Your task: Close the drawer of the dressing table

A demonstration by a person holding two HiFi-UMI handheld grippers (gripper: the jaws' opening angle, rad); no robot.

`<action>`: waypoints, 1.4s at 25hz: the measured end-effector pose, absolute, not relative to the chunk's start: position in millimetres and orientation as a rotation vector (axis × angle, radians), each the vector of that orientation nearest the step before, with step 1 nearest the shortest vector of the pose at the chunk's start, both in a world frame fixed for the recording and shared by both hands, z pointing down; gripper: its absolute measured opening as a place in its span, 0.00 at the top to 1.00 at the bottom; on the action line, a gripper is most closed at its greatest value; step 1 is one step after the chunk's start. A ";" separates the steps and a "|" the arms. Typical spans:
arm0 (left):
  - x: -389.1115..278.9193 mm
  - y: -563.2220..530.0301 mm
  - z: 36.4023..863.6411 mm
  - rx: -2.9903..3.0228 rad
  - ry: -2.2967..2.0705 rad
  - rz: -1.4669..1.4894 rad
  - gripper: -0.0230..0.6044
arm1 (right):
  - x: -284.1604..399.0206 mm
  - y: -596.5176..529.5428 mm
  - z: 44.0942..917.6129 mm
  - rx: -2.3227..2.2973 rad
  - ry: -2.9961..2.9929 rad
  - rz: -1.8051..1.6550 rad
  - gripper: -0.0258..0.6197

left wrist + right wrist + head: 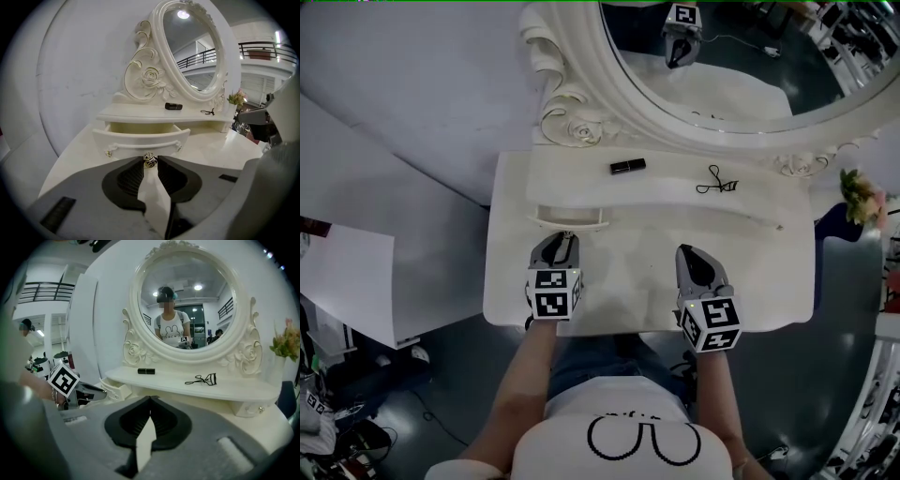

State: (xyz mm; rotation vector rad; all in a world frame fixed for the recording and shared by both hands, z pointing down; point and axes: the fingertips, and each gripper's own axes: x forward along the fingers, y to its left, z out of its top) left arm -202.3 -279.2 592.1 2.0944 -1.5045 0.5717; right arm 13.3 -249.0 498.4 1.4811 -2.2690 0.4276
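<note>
The small cream drawer (567, 219) of the white dressing table (787, 281) stands pulled out under the left end of the raised shelf. In the left gripper view its curved front (140, 139) is just ahead of my jaws, with a small metal knob (150, 161) at the middle. My left gripper (566, 235) (150, 158) is shut on that knob, one tip on each side of it. My right gripper (690, 251) (150, 400) hovers over the tabletop to the right, shut and holding nothing.
On the shelf lie a black lipstick tube (628, 166) and an eyelash curler (715, 181). The oval mirror (722, 66) in its carved frame rises behind. Flowers (860, 195) stand at the right end. The person's lap is at the table's near edge.
</note>
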 end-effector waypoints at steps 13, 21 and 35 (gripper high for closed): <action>-199.2 -315.0 592.3 2.079 -1.520 0.566 0.82 | 18.2 -252.7 495.5 1.478 -2.247 0.402 0.96; -196.9 -332.8 592.3 2.077 -1.506 0.582 0.82 | 19.1 -253.7 499.8 1.457 -2.230 0.410 0.96; -202.8 -324.2 580.9 2.064 -1.495 0.580 0.56 | 11.8 -248.9 489.3 1.445 -2.256 0.399 0.96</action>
